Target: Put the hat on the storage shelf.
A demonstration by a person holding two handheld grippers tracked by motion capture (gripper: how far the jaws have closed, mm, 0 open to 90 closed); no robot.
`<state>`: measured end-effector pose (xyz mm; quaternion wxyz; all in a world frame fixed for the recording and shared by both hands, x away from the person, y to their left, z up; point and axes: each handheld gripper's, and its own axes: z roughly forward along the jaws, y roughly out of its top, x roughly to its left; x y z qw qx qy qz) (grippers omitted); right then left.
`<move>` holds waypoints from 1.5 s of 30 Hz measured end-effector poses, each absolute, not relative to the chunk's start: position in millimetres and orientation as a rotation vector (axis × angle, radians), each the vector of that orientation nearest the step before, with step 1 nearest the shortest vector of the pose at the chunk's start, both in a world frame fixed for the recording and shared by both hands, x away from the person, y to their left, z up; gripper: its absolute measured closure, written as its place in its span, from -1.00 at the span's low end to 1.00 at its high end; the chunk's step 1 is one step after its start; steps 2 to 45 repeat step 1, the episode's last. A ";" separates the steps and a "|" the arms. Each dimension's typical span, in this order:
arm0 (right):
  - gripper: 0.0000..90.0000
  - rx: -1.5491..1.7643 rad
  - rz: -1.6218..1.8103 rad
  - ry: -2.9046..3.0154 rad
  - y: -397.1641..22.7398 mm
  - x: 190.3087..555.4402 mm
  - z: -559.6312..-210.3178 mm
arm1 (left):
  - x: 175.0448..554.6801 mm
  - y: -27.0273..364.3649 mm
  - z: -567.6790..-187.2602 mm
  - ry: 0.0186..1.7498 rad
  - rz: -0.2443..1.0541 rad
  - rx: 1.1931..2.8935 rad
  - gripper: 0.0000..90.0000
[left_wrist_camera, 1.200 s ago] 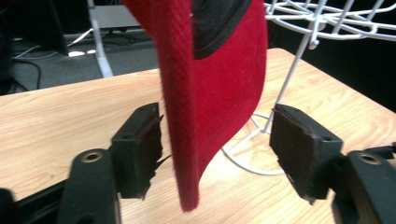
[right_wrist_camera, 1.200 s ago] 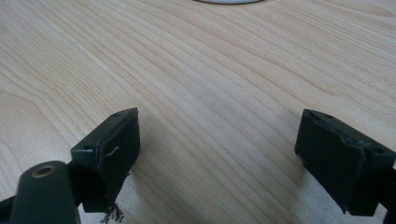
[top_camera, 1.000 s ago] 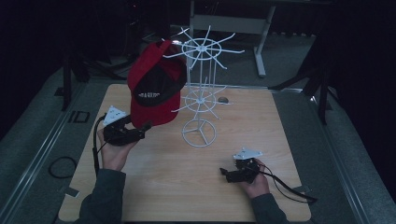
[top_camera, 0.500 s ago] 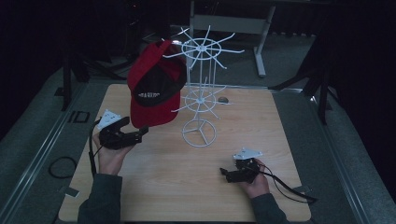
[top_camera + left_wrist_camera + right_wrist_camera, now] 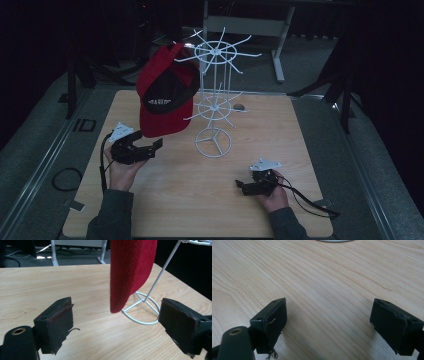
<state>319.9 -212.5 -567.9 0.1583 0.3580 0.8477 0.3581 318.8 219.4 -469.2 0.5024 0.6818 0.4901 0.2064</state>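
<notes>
1. now the left tongs [image 5: 150,147] are gaping wide and empty, just near of the red cap [image 5: 165,95] that is hanging on the white wire rack [image 5: 215,100].
2. the right tongs [image 5: 245,187] are spreading wide over the bare tabletop [image 5: 190,200], near right.

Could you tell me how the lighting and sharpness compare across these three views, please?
High view: dim, dark surroundings, the red cap soft. Left gripper view: brighter, the cap's fabric crisp, the near jaws slightly blurred. Right gripper view: evenly lit, the table grain clear.
</notes>
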 end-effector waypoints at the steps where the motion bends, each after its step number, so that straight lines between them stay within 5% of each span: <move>1: -0.69 1.024 1.024 2.424 -212.5 319.9 -567.9 | 318.7 219.7 -469.9 1.183 0.494 1.645 -0.69; 45: -0.69 1.024 1.024 2.424 -212.5 319.9 -567.9 | 318.7 219.7 -469.9 1.183 0.494 1.645 -0.69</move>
